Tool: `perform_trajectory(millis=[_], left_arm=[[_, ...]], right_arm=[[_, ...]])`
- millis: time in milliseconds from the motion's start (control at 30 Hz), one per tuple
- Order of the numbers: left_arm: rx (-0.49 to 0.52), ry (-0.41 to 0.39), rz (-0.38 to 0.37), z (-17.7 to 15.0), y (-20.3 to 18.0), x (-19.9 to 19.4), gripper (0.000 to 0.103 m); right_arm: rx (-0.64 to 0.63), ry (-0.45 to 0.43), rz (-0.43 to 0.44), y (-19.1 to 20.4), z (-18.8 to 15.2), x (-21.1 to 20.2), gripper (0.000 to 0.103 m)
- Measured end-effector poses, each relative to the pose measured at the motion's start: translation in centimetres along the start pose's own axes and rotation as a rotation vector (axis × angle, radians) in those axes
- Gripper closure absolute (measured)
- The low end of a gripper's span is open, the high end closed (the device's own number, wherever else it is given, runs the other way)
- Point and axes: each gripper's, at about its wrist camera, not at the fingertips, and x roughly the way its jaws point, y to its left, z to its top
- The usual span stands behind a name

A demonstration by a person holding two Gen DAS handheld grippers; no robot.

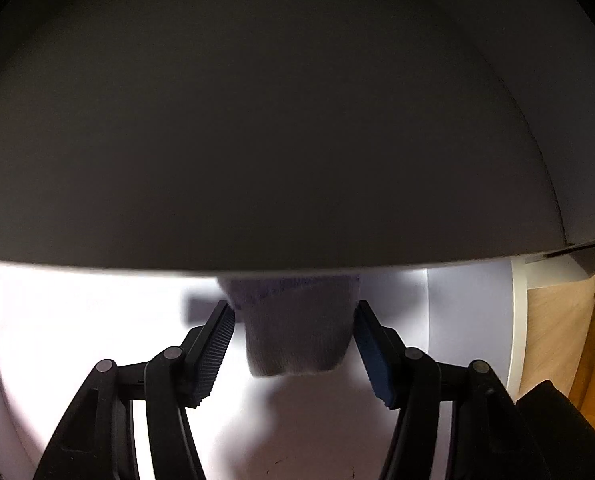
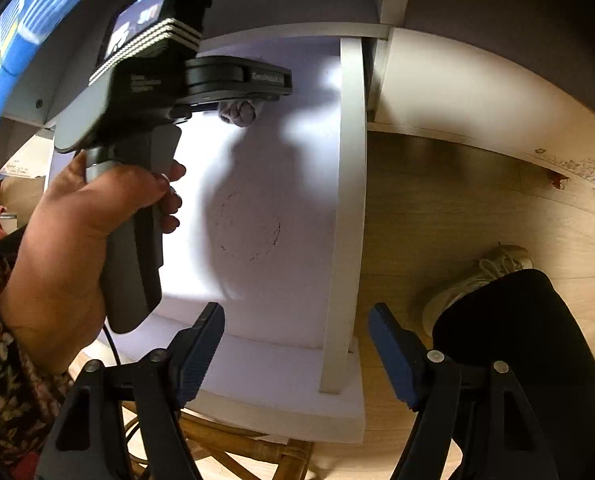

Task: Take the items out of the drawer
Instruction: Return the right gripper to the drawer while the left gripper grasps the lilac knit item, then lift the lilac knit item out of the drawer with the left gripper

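The left tongs (image 1: 295,332) grip a rolled grey sock (image 1: 297,332) between their pads, deep inside the white drawer (image 2: 351,200). The right tongs (image 2: 297,344) hang released, empty, over the drawer's front edge and wooden floor (image 2: 457,220).

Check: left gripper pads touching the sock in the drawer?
Touching. In the left wrist view both pads press against the sides of the sock, which narrows between them, with no gap showing; the left gripper is clamped on it.
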Motion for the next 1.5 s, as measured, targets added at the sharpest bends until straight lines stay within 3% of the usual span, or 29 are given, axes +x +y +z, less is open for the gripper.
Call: perform_trajectory(millis=[167, 367, 600, 767, 967, 1033, 1167, 1400, 1500], left_arm=[[0.023, 0.005, -0.053, -1.0, 1.2, -0.4, 0.047], [0.06, 0.031, -0.062, -5.2, 4.0, -1.8, 0.047], [0.005, 0.055, -0.071, -8.8, 8.2, -3.5, 0.045], [0.027, 0.029, -0.027, -8.2, 7.8, -4.2, 0.041], [0.069, 0.106, 0.033, -8.5, 6.2, -2.7, 0.041], [0.079, 0.099, 0.061, -8.8, 6.2, -2.8, 0.044], [0.055, 0.115, 0.008, -9.5, 7.4, -3.4, 0.047], [0.133, 0.079, -0.054, -11.9, 8.9, -6.7, 0.048], [0.153, 0.063, -0.07, -11.0, 11.2, -8.3, 0.048]], right_arm=[[0.024, -0.012, 0.015, -0.1, 0.4, -0.4, 0.028], [0.007, -0.014, 0.003, 0.2, 0.5, -0.6, 0.028], [-0.002, -0.011, -0.023, 0.5, 0.6, -0.3, 0.028], [0.005, 0.001, -0.026, 0.2, 0.6, 0.4, 0.028], [0.015, -0.007, -0.022, 0.1, 1.1, 0.3, 0.028], [0.016, -0.009, -0.02, 0.2, 1.2, 0.3, 0.028], [0.008, -0.013, -0.018, 0.6, 1.4, 0.3, 0.028], [-0.003, -0.016, -0.015, 0.9, 1.5, 0.7, 0.028], [-0.007, -0.018, -0.008, 1.2, 1.7, 0.8, 0.028]])
